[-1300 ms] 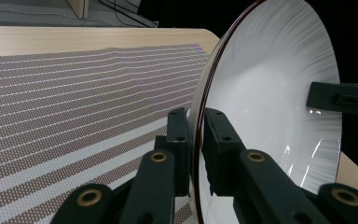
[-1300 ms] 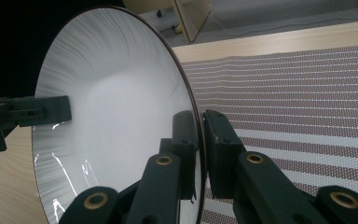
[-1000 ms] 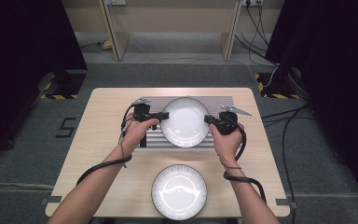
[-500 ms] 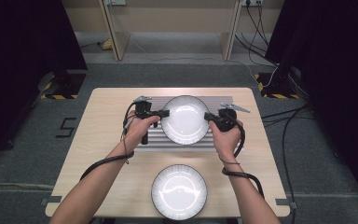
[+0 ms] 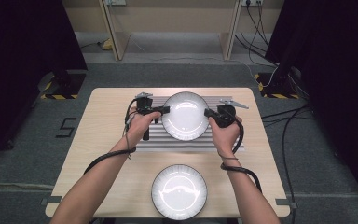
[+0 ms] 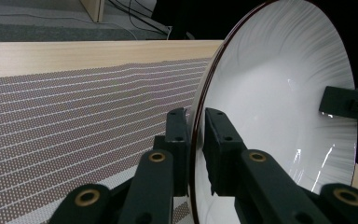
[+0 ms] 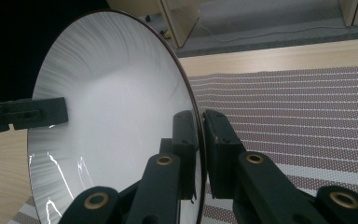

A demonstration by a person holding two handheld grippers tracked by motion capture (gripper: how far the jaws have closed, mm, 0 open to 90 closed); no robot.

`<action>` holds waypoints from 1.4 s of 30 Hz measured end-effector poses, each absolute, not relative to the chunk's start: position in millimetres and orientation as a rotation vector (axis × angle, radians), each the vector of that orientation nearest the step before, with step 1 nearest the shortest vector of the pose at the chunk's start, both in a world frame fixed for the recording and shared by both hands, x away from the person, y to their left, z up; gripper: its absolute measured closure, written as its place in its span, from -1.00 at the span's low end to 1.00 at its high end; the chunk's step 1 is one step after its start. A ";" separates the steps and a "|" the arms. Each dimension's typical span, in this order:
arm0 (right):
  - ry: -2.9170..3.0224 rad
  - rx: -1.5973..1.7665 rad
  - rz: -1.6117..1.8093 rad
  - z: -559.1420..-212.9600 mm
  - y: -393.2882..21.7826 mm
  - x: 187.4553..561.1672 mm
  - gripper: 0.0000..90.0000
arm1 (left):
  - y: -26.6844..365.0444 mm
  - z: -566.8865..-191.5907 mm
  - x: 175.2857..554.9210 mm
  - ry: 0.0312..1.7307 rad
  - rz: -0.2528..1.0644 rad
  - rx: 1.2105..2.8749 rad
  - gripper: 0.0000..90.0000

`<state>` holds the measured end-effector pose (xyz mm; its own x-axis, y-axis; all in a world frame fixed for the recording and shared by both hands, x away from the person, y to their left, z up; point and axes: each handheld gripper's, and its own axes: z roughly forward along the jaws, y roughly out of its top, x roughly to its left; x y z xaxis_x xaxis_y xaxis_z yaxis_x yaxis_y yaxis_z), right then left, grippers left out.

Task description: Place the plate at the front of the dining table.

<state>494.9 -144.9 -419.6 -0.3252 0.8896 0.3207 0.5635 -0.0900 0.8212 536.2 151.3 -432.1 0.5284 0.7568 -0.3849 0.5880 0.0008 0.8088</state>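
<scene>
- I hold a white plate [image 5: 185,115] with a dark rim between my two tools, over the striped mat [image 5: 186,140] that lies across the far half of the desk [image 5: 98,154].
- My left tool [image 5: 164,110] is clamped on the plate's left rim; in the left gripper view its two black jaws pinch the thin edge [image 6: 196,135] from both faces.
- My right tool [image 5: 208,113] is clamped on the opposite, right rim; the right gripper view shows the same pinch on the edge [image 7: 199,140].
- The key relation: the plate sits directly between the tools, each pointing inward at the other across the plate's full width, so both hands are equally near it and share its weight.
- From above the plate shows its full face. Whether it rests on the mat or hangs just above it, I cannot tell.
- In each gripper view the other tool's jaw tip appears at the far rim, confirming the two grips are opposite each other.
- A second plate [image 5: 179,191], the same kind, lies flat near the desk's near edge, about midway along it, well apart from the held plate and between my forearms.
- Both plates are empty; nothing lies in either one.
- I judge that any next move must keep both hands travelling together, or the plate may twist out of one grip.
</scene>
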 end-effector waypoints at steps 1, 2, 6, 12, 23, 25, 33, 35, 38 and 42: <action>1.858 1.586 1.383 -420.1 -145.0 496.0 0.86 | 150.9 -432.2 536.8 1.148 0.197 1.682 0.78; 1.855 1.586 1.384 -420.6 -145.2 497.0 0.85 | 150.6 -432.4 537.4 1.148 0.197 1.682 0.78; 1.856 1.585 1.376 -421.6 -145.3 500.3 0.86 | 150.5 -434.4 540.6 1.161 0.195 1.678 0.78; 1.859 1.585 1.375 -422.8 -144.8 504.9 0.86 | 149.8 -436.7 545.5 1.166 0.198 1.676 0.77; 1.846 1.613 1.365 -427.0 -145.8 514.8 0.86 | 146.6 -441.8 555.8 1.192 0.196 1.673 0.77; 1.845 1.613 1.362 -428.6 -146.0 516.5 0.86 | 145.8 -442.8 557.3 1.196 0.196 1.676 0.77; 1.846 1.630 1.344 -433.5 -146.3 521.6 0.86 | 143.1 -448.9 561.4 1.215 0.198 1.679 0.76; 1.845 1.633 1.340 -434.7 -146.2 522.4 0.86 | 142.2 -450.5 562.1 1.219 0.197 1.680 0.76; 1.848 1.633 1.330 -436.4 -146.6 523.2 0.86 | 141.6 -452.6 563.1 1.221 0.194 1.683 0.76; 1.849 1.634 1.321 -438.0 -146.7 524.8 0.86 | 140.7 -454.4 564.2 1.229 0.195 1.684 0.76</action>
<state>524.8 -146.7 -438.0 -0.2801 0.9074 0.3132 0.5905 -0.0944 0.8015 564.2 140.7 -454.4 0.4708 0.7883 -0.3961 0.6272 0.0167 0.7787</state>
